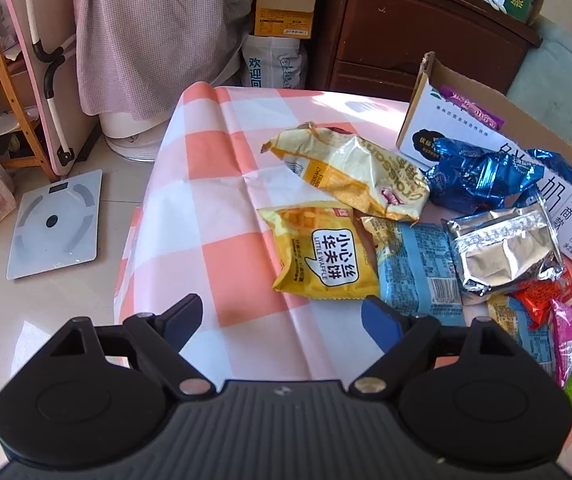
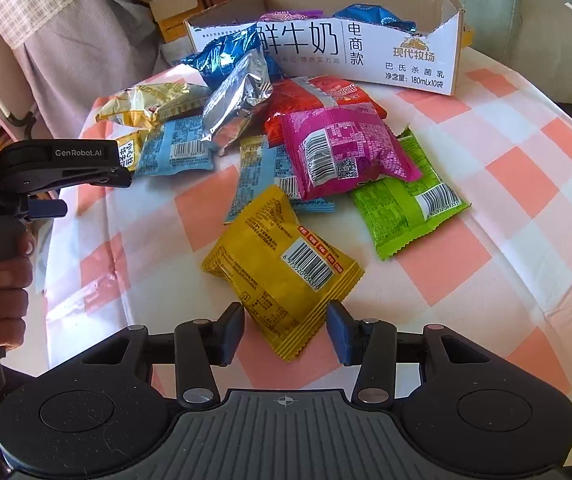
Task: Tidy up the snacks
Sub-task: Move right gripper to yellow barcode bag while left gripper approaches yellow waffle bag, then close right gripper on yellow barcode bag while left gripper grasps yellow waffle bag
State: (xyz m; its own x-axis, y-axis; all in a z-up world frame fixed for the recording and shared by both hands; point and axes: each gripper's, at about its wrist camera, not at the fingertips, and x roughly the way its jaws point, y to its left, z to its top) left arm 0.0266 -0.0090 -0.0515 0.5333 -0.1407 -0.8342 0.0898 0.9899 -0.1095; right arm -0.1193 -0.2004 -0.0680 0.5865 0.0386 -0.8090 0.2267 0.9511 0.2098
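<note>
Two grippers are working over the table (image 2: 526,208). Right gripper (image 2: 286,330) is pinching the near corner of the yellow pack (image 2: 278,268), pointing steeply down. Left gripper (image 1: 282,322) is standing spread and empty, tilted down just short of the waffle pack (image 1: 322,252). Pick-up step is in hand. Next move, by judgement, is calling for a lift and carry to the box (image 2: 366,60) behind the snack pile.

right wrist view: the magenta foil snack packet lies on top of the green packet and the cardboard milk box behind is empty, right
Not quite. In the right wrist view the magenta foil snack packet does overlap the green packet, but the cardboard milk box is not empty: blue and purple packets show inside.
</note>
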